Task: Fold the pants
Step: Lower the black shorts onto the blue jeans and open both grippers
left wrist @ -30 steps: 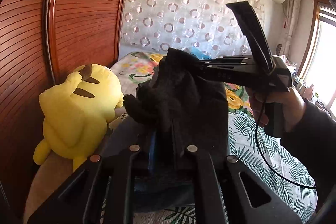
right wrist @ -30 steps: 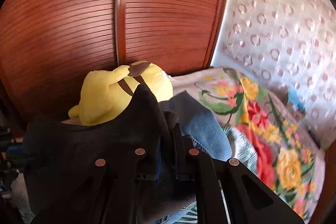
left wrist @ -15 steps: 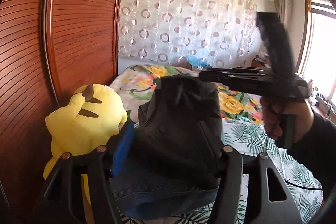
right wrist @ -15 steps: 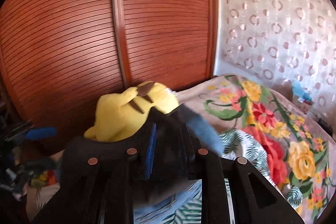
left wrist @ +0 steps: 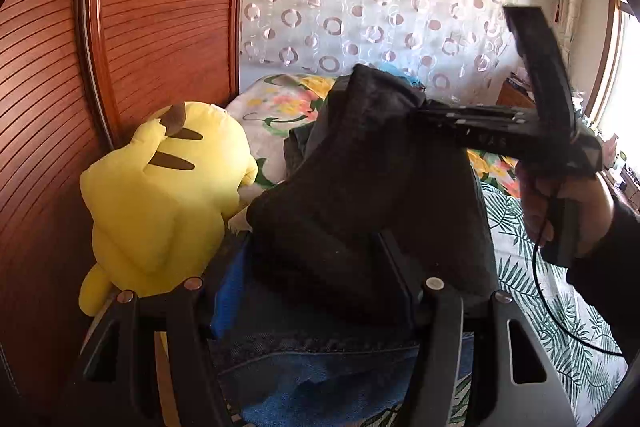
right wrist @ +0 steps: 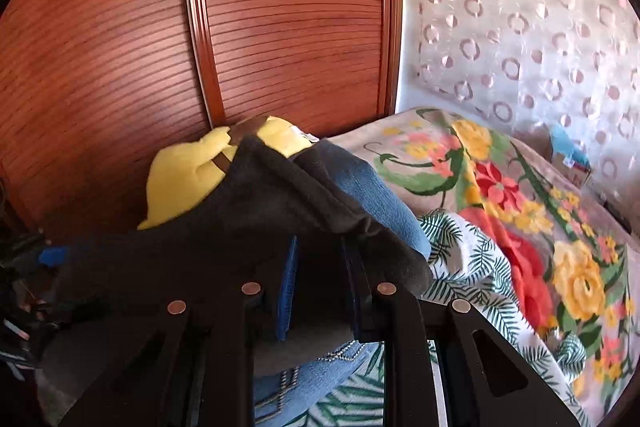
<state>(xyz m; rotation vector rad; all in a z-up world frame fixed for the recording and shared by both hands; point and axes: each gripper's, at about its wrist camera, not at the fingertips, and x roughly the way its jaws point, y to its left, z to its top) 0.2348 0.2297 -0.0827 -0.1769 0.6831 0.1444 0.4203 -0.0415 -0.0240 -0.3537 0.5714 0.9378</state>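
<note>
Both hand-held grippers have loosened since a second ago, when each was pinched tight on the dark cloth: the left hand-held gripper [left wrist: 308, 279] now stands with its jaws spread wide, and the right hand-held gripper [right wrist: 320, 291] has parted its jaws a little, to a narrow gap. Black pants [left wrist: 360, 195] lie bunched between the left jaws, filling the space, though the pads no longer clamp them; whether the cloth touches either pad cannot be told. In the right wrist view the same black cloth drapes over and between the right fingers, and whether those pads press on it cannot be told either. Under the black pants sits a pair of blue jeans [left wrist: 320, 367], their stitched waistband showing at the bottom of both views, and both garments rest on the bed [right wrist: 500, 227] with its leaf-print sheet and flowered cover. A yellow plush toy [left wrist: 160, 195] leans against the slatted wooden wardrobe door [right wrist: 280, 27] just left of the pile, touching the dark cloth's edge. In the left wrist view a person's hand [left wrist: 568, 211] grips the right tool's handle from the right, a black cable hanging below it. A ring-patterned curtain [left wrist: 360, 7] hangs behind the bed.
</note>
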